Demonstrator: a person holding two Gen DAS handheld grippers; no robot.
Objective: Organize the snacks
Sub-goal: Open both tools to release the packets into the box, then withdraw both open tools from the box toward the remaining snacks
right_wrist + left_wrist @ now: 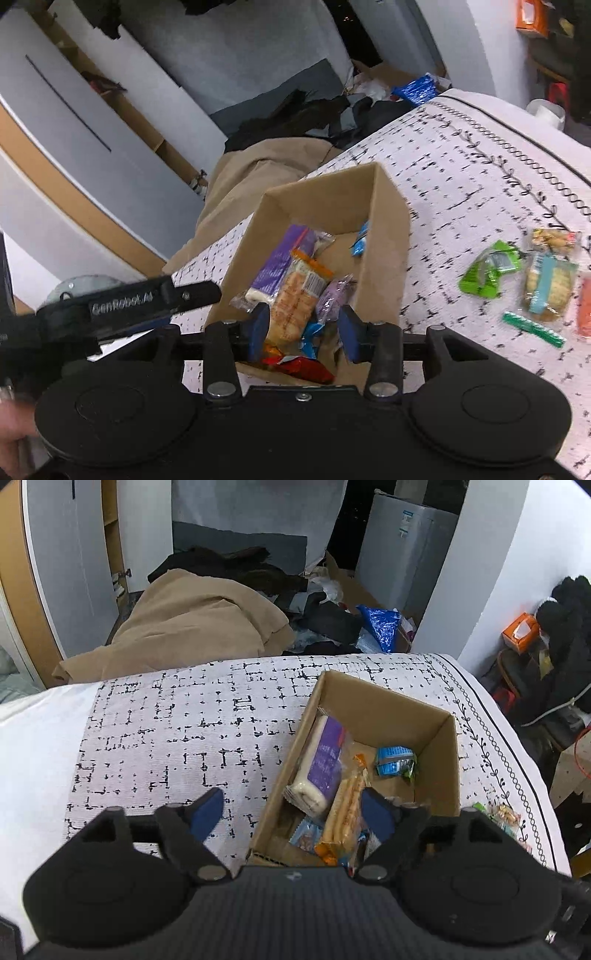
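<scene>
The left tool [291, 814] is held wide open and empty, straddling the near left wall of the cardboard box [388, 698] on the cloth-covered desk [166, 738]. The right tool [303, 328] is also parted, over the box's near end, and nothing is seen clamped between its pads. Several snacks already lie inside the box: a purple-labelled packet [277, 262], a cracker pack [295, 295] and a small blue packet [395, 762]. More wrapped snacks are left on the desk to the right, among them a green packet [487, 273] and a biscuit pack [546, 288]. These are judged light, crinkly and slippery, with brittle contents; a gentle pinch across a sealed edge is advised.
</scene>
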